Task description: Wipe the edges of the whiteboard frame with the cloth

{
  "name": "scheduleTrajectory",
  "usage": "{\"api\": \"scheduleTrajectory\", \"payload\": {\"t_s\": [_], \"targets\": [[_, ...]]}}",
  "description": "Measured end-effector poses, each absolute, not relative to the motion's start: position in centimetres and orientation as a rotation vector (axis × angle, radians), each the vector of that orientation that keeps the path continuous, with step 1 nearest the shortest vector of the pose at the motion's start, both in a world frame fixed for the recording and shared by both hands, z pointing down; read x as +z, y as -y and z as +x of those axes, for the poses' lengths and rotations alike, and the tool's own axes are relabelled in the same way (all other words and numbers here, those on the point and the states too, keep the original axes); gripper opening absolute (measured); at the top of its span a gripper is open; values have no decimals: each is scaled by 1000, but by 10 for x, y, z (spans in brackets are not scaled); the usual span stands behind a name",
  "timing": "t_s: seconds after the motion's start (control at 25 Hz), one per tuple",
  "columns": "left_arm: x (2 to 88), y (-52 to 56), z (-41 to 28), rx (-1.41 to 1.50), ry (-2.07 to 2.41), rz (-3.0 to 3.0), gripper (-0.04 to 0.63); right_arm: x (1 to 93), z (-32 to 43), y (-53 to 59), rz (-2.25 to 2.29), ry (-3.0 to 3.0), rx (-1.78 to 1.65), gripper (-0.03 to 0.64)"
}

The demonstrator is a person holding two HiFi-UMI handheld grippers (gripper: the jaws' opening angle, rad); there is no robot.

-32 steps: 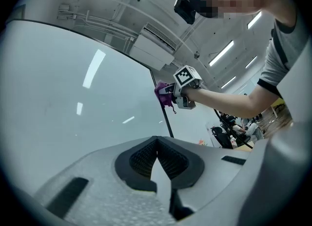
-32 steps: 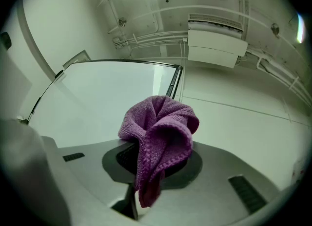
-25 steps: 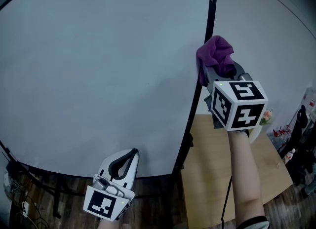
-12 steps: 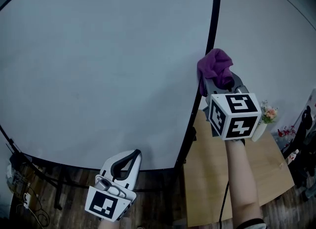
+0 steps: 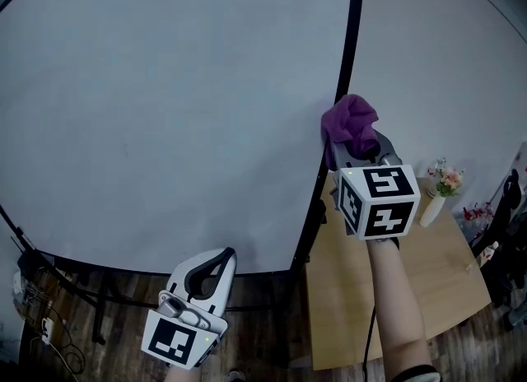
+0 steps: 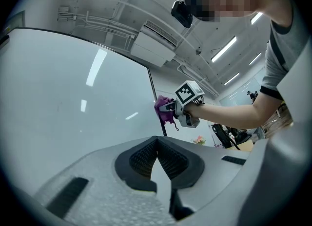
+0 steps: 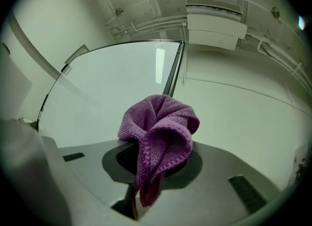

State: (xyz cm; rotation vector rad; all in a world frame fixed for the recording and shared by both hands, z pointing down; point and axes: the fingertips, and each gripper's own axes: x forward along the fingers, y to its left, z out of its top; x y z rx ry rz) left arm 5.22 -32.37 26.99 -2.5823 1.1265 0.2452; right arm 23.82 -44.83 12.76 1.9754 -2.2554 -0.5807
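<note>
The whiteboard [image 5: 165,109] fills most of the head view, with its black frame edge [image 5: 344,59] running down its right side. A crumpled purple cloth [image 5: 350,125] is pressed against that edge about halfway down. My right gripper [image 5: 356,146] is shut on the cloth, whose folds [image 7: 158,132] spill over the jaws in the right gripper view, with the frame edge [image 7: 173,74] just behind. My left gripper [image 5: 216,258] hangs below the board's bottom edge, shut and empty. The left gripper view shows its closed jaws [image 6: 157,144] and the far cloth [image 6: 163,109].
A wooden table [image 5: 412,290] stands right of the board, with a small vase of flowers [image 5: 436,195] on it. The board's dark stand legs [image 5: 49,277] and cables [image 5: 41,343] lie over the wood floor at lower left. Dark clutter sits at the far right.
My right gripper has slid the cloth down along the frame's right edge. The left gripper has hardly moved.
</note>
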Motion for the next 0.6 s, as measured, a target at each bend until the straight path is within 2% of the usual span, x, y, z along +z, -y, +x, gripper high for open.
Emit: {"api": "scheduleTrajectory", "payload": {"t_s": [0.6], "targets": [[278, 316, 51, 223, -1122, -2637, 17, 181, 236, 450, 1971, 2201, -461, 75]]}}
